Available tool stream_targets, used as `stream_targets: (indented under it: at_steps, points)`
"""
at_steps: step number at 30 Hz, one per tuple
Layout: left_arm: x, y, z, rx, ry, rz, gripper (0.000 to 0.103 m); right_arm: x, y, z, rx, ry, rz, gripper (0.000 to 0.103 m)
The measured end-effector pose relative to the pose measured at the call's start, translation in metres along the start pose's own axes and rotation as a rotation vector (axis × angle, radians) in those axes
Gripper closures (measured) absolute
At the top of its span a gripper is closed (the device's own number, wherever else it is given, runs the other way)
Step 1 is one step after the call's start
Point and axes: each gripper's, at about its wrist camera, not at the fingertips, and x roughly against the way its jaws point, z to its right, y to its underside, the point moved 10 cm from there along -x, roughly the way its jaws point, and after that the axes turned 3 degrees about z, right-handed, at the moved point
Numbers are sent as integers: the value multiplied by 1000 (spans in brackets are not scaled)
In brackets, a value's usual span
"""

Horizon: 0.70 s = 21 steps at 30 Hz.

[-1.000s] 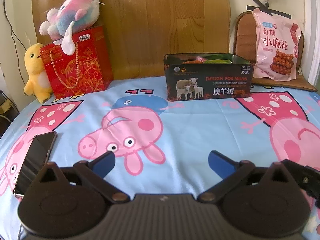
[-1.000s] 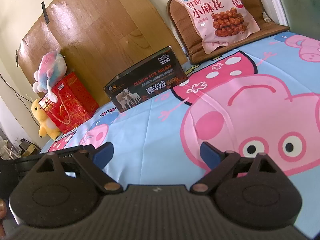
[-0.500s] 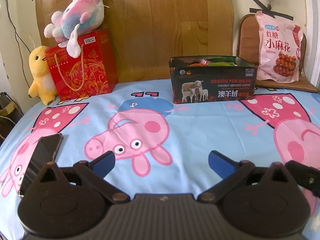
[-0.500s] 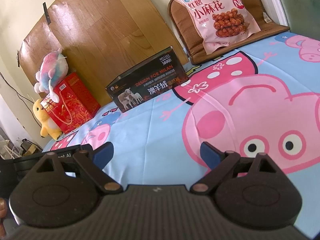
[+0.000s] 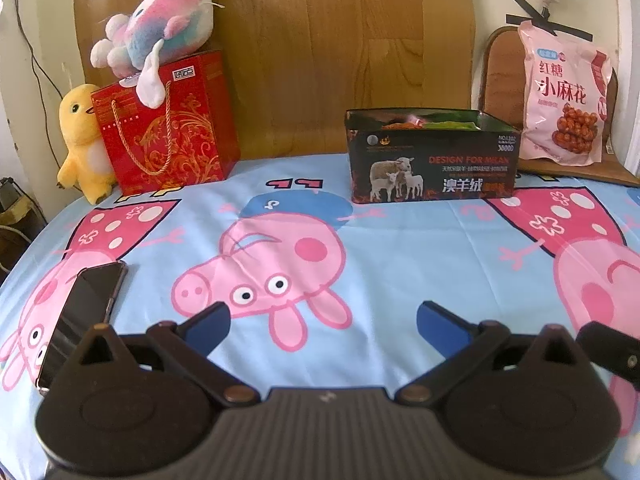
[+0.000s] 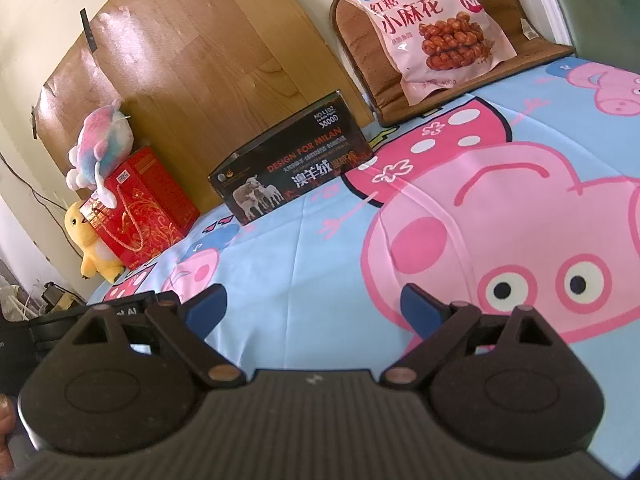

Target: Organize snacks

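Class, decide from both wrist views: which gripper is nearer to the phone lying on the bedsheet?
Left. The left gripper hangs just beside the phone, which lies by its left finger. The right gripper sits further right, and its view shows no phone.

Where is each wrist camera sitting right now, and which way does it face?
Left wrist: low over the bed, level, facing the black box; its open fingers show, phone beside them.
Right wrist: low, tilted, looking across the sheet toward the pink snack bag; open fingers show.
Shared: box, bag, red gift bag, both plush toys.
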Motion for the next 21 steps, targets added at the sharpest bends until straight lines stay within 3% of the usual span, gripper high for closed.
stream_targets:
  at_steps: [9,21]
  points:
    - [-1,0,1,-19,-12,4,0,-1,0,2,-6,0,-3,7]
    - [-4,-5,-9,-49,-83,32,0,-3,2,4,-13,1,-12,7]
